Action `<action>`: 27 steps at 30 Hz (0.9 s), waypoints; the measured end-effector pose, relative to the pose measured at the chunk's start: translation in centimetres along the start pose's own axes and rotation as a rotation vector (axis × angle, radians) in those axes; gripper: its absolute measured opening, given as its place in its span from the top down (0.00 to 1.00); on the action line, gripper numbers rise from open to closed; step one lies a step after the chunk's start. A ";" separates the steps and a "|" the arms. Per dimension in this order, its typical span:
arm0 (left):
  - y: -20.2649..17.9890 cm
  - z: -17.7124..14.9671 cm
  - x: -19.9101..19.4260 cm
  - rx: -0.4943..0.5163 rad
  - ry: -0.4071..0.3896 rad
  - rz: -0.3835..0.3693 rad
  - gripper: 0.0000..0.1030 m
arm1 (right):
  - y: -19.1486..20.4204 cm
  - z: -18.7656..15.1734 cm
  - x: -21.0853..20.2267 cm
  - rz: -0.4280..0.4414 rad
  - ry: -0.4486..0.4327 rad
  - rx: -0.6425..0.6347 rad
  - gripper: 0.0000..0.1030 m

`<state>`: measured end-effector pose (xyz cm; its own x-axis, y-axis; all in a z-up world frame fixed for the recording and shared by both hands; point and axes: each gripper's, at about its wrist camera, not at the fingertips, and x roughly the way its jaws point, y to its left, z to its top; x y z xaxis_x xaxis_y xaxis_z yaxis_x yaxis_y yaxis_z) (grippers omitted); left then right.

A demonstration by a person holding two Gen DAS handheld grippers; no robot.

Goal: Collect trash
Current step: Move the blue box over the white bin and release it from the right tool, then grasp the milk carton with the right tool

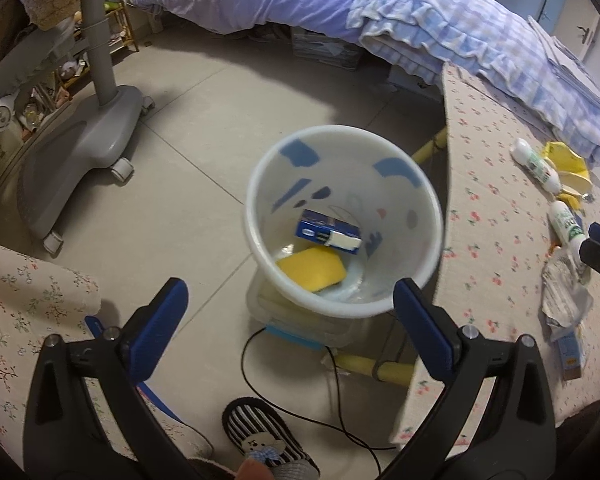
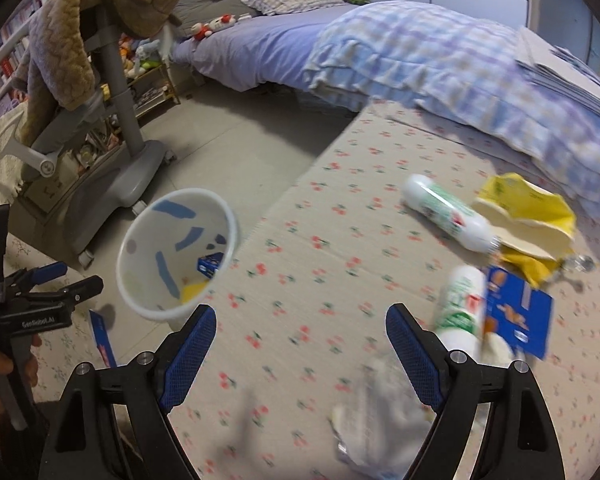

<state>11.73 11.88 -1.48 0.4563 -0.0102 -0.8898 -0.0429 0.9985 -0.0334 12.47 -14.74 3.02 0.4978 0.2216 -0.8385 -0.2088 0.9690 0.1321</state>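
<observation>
A bedroom floor holds a white bin beside the table. Both the left gripper and right gripper have jaws released, grasping nothing.

Smooth translucent plastic bin, floral cloth table cover, crumpled paper.

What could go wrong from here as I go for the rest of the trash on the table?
The white bin sits tilted on a clear box beside the table; a hard drop might tip it. The two bottles lie on their sides and may roll when nudged. The crumpled wrapper looks blurred under the open right gripper, so aiming could miss.
</observation>
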 end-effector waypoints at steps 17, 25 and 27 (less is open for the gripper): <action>-4.8 -2.2 -1.5 0.077 0.007 -0.070 0.01 | -8.4 -7.8 -3.0 -0.046 0.057 0.107 0.14; -6.8 -3.3 -1.1 0.129 0.018 -0.058 0.01 | -7.6 -12.2 -0.8 -0.075 0.161 0.009 0.14; -7.4 -3.5 -0.9 0.143 0.022 -0.058 0.01 | -7.5 -13.0 -0.4 -0.079 0.175 -0.011 0.14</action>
<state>8.52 4.32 -2.04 0.4347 -0.0679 -0.8980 0.1106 0.9936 -0.0216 2.91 -23.51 -4.49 0.3594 0.1219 -0.9252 -0.1847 0.9811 0.0575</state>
